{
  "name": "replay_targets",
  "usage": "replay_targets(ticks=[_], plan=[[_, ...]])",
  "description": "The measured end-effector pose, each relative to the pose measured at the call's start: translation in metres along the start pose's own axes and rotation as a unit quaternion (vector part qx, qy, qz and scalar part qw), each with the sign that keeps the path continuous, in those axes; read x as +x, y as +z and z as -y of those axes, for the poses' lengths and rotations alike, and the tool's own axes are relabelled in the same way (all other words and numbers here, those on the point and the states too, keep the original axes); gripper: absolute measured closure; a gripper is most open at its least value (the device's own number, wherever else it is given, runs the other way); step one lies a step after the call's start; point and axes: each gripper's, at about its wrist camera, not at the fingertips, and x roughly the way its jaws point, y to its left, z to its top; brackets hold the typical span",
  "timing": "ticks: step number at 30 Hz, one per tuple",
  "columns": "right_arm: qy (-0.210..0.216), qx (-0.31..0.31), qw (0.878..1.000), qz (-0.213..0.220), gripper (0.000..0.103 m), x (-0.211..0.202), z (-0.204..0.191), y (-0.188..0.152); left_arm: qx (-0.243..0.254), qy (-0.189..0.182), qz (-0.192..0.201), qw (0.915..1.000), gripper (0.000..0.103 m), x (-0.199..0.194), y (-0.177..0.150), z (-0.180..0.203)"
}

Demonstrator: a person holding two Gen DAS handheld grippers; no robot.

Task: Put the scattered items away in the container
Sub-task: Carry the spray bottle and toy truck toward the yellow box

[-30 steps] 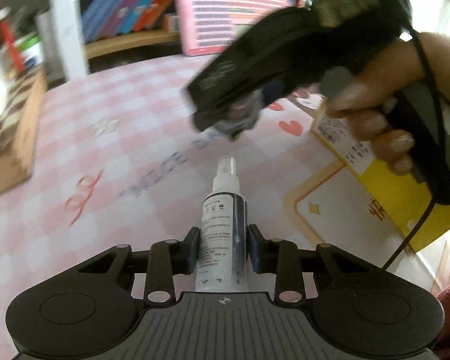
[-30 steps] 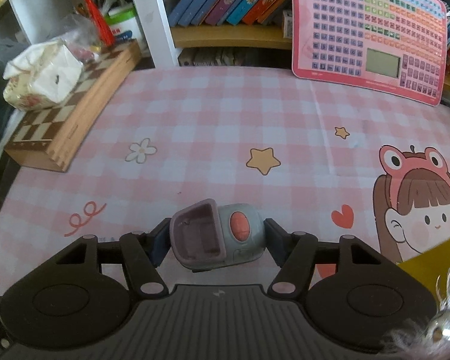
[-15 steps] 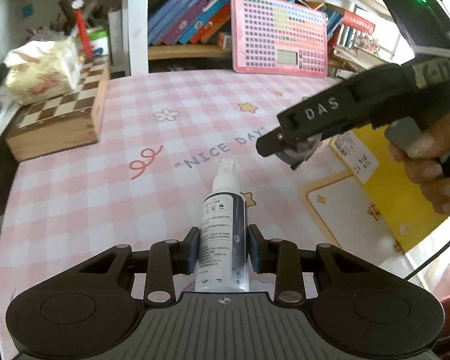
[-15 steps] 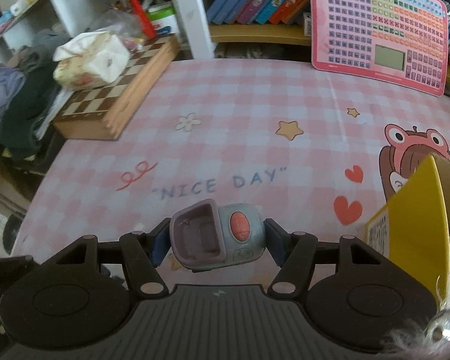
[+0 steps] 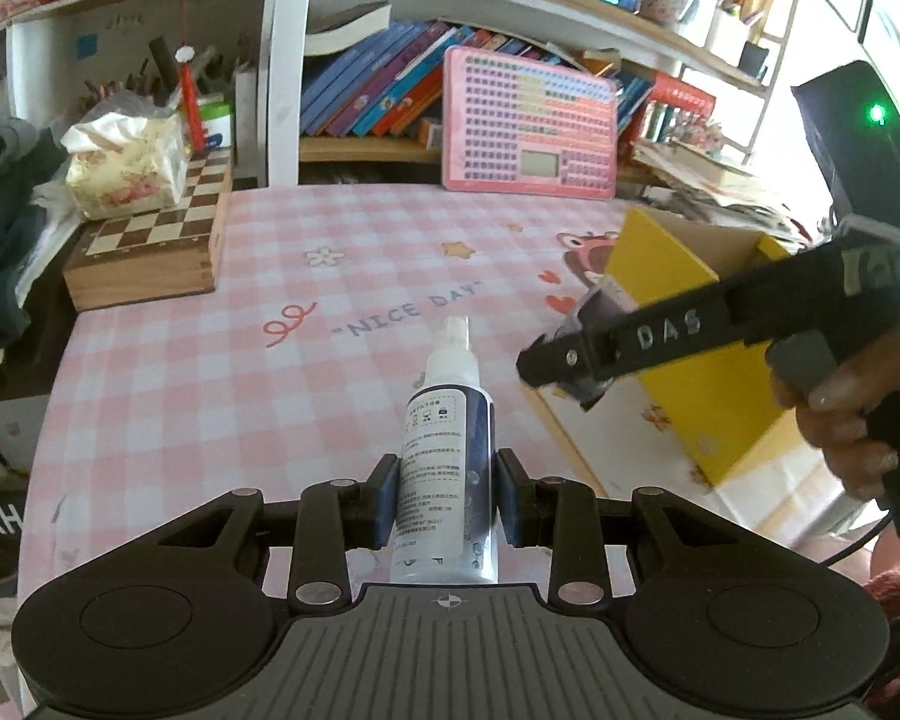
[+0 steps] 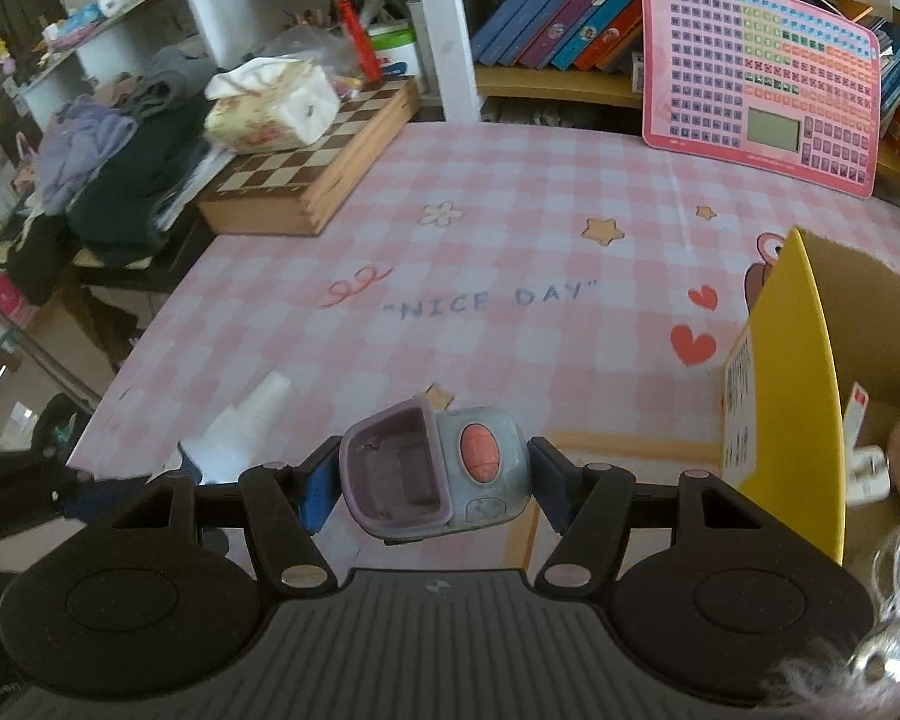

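**Both grippers loaded, raised above the pink counter beside the yellow box**

The counter [image 6: 510, 192], covered in a pink checked cloth printed "NICE DAY", fills most of both views. At its back stand shelves of books [image 5: 378, 84], and a pink keyboard-style learning board [image 6: 762, 78] leans there upright. On the far left corner lies a wooden chessboard box [image 5: 150, 240] with a floral tissue pack [image 5: 126, 162] on top of it; beside that edge is a heap of dark clothes [image 6: 126, 180].

On the counter's right side stands the container, a yellow cardboard box [image 6: 792, 372], open at the top, with a printed label on its near wall. Inside it a pale rounded item and a small white tag show, too cut off to identify.

The right gripper [image 6: 432, 474] is seen in the left wrist view as a black handle marked "DAS", gripped by a hand [image 5: 846, 408], its tip just in front of the box's near wall. Its fingers stand moderately apart and are pressed on either side of a small grey toy [image 6: 444, 474] with a purple open hood and an orange oval button, held clear above the cloth.

The left gripper [image 5: 447, 498] has its fingers narrowly spaced, clamped on the lower body of a spray bottle [image 5: 450, 438] with a white printed label and clear cap, nozzle pointing away over the counter.
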Motion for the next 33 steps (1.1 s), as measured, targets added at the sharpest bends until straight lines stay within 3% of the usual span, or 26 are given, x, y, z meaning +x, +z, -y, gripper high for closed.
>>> replay_targets(ticks=[12, 33], plan=[[0.011, -0.021, 1.0, -0.005, 0.041, -0.048, -0.024, -0.065, -0.02, -0.038, 0.01, 0.999, 0.072, -0.049, -0.028, 0.026], [-0.023, 0.047, 0.999, 0.001, 0.041, -0.112, -0.035, -0.161, 0.016, -0.106, -0.011, 0.9942, 0.071, -0.088, -0.069, 0.068]])
